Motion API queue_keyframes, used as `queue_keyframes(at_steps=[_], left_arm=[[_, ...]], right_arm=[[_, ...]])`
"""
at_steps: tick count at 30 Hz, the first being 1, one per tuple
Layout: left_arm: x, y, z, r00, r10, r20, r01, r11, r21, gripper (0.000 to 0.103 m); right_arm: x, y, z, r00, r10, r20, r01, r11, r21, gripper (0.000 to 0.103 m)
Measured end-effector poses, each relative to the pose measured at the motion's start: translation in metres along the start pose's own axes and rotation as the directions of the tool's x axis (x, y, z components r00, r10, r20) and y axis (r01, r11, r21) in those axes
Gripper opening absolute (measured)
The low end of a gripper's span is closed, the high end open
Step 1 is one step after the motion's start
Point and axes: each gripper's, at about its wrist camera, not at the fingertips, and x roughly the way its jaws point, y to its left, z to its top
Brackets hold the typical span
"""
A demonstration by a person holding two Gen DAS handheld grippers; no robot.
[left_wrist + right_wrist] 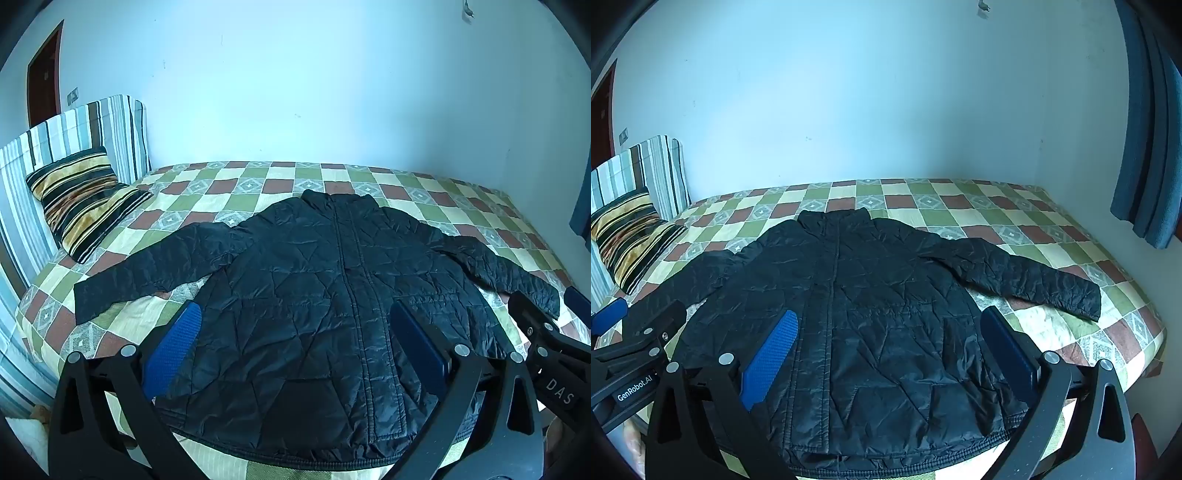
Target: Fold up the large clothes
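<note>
Currently the black jacket (314, 295) lies flat, sleeves spread, ready for folding; left gripper (295, 347) and right gripper (890, 350) hover near its hem, jaws apart, empty.

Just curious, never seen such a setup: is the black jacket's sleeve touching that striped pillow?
Apart. In the left wrist view, checkered bedspread shows between the jacket sleeve and the striped pillow.
</note>
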Motion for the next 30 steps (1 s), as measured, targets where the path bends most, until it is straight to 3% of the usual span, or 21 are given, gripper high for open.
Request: queue_keyframes(at_steps=[30], left_arm=[[-0.003,-0.0016,-0.0014,1.0,0.001,-0.009,-0.001,1.0,-0.012,0.101]], right_arm=[[-0.0005,0.0037,-0.0052,1.0,0.003,-0.007,-0.003,1.0,-0.003,0.098]])
